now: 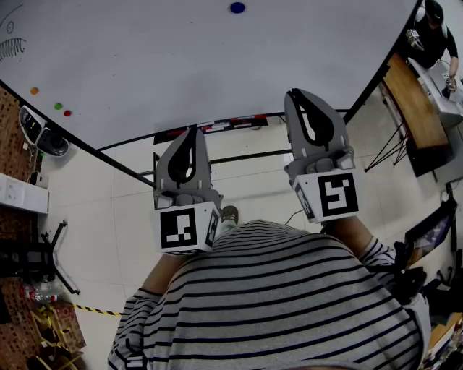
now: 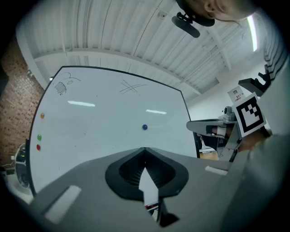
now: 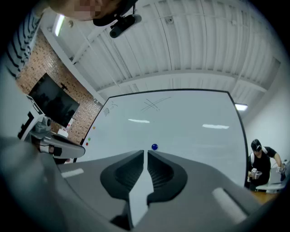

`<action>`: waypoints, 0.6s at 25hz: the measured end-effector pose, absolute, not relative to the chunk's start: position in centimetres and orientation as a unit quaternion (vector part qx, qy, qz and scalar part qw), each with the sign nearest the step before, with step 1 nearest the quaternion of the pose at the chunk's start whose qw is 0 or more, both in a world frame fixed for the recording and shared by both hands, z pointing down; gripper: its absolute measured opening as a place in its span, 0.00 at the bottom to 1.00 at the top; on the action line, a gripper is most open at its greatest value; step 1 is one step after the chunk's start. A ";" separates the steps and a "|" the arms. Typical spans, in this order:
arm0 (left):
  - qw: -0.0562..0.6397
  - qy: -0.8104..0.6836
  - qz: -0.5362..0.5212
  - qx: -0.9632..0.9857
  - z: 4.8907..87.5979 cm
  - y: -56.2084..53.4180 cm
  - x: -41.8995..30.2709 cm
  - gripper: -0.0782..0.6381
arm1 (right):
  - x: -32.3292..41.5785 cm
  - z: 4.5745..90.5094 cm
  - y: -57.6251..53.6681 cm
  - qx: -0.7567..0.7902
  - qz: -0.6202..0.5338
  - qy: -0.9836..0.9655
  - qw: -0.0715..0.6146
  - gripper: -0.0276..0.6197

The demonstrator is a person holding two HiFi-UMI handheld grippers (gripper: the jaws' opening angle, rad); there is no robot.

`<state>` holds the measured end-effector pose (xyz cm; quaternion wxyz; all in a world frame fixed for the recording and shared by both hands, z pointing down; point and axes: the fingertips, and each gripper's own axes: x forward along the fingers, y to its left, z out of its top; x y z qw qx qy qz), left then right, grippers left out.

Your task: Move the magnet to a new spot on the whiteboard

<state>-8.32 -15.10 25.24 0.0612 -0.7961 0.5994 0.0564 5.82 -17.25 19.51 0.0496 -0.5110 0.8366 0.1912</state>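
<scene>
A small round blue magnet (image 1: pixel 237 7) sticks to the big whiteboard (image 1: pixel 181 65), alone near its middle. It also shows in the left gripper view as the blue magnet (image 2: pixel 144 127) and in the right gripper view as the blue magnet (image 3: pixel 154 147), just above the jaw tips. My left gripper (image 1: pixel 192 131) and right gripper (image 1: pixel 295 94) are held close to my striped shirt, well short of the board, both pointing at it. The left gripper (image 2: pixel 145 149) has its jaws together with nothing between them. On the right gripper (image 3: pixel 146 152) the jaws are likewise together and hold nothing.
Orange (image 1: pixel 34 90), green (image 1: pixel 58 106) and red (image 1: pixel 67 113) magnets sit at the board's left edge, near a drawing (image 1: pixel 11 43). A marker tray (image 1: pixel 217 126) runs under the board. A person (image 1: pixel 432 32) stands by a wooden table (image 1: pixel 416 108) at the right.
</scene>
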 end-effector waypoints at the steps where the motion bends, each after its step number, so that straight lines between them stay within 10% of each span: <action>1: 0.059 0.598 0.053 -0.797 25.1 -16.1 -9.1 0.13 | 4.9 19.0 -18.4 -0.511 0.197 0.836 0.047 0.07; 15: 0.076 0.598 0.057 -0.796 23.1 -28.0 -19.0 0.13 | -2.3 15.4 -35.0 -0.572 0.278 0.771 0.000 0.27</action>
